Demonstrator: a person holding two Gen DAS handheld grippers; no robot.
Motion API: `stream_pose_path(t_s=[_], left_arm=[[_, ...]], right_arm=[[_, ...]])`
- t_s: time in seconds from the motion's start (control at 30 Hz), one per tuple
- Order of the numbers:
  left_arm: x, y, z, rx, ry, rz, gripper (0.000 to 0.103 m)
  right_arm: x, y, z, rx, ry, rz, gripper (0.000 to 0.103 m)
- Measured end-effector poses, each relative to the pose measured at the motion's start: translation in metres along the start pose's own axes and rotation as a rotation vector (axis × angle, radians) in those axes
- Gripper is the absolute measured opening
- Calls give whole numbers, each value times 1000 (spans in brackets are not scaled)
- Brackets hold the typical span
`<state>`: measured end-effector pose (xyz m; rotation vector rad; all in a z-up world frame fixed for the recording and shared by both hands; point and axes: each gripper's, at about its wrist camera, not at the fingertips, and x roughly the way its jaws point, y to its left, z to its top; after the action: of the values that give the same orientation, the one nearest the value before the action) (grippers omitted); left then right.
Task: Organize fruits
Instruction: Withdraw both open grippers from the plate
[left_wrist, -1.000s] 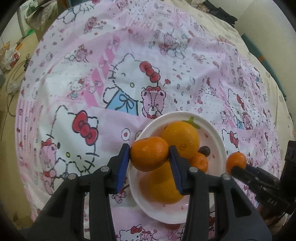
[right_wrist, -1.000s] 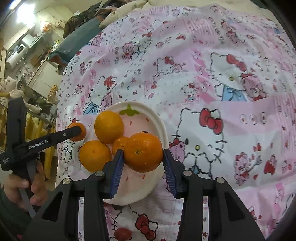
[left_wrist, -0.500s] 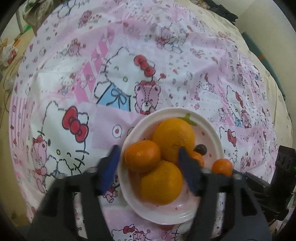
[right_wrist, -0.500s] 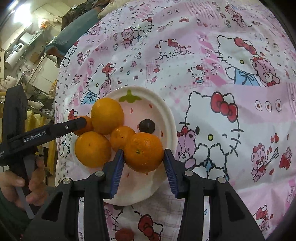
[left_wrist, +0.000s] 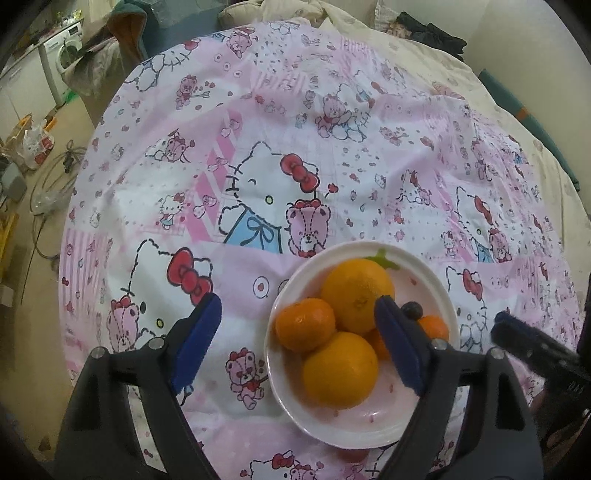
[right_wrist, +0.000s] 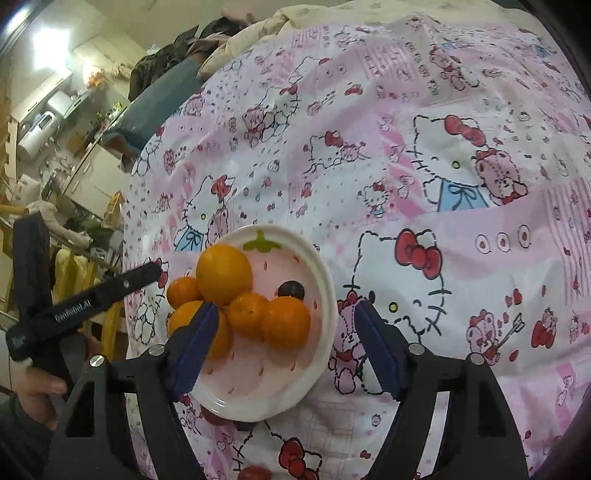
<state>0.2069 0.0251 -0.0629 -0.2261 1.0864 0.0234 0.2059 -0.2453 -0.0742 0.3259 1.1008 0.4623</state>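
Both your left gripper (left_wrist: 297, 341) and right gripper (right_wrist: 282, 345) hang spread and empty above the plate (right_wrist: 325, 273), where five oranges (right_wrist: 223, 273) and a dark fruit (right_wrist: 291, 289) already sit, leaving perhaps one reddish thing (right_wrist: 255, 472) just below the plate.

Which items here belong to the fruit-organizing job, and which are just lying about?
Job:
- white plate
- five orange citrus fruits, e.g. the largest
- small dark fruit
- left tool, open
- right tool, open

Lying about:
- cartoon-print bedsheet
- washing machine
- dark clothes
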Motion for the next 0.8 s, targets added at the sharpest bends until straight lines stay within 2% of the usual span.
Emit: stream_pose_path(t_s=[0.3,0.43,0.6,0.7,0.8], left_arm=[[-18,-11,-13,46,-48,31,82],[-29,-19,-16,69,-91,47,82],[-42,-27,-20,105,-124,30,82],[-50,-34,-25,165,-132,76,82],[-64,-31,-34,139,-156,63,82]], right_arm=[[-18,6,-9,-12,-36,-31,78],[-29,13,-20,-38,-43,-51,92],[-45,9,-38,-29,-51,-88,92],[-55,7,-49,-24,-62,-112,92],[-62,6,-55,-17,-76,-129,92]])
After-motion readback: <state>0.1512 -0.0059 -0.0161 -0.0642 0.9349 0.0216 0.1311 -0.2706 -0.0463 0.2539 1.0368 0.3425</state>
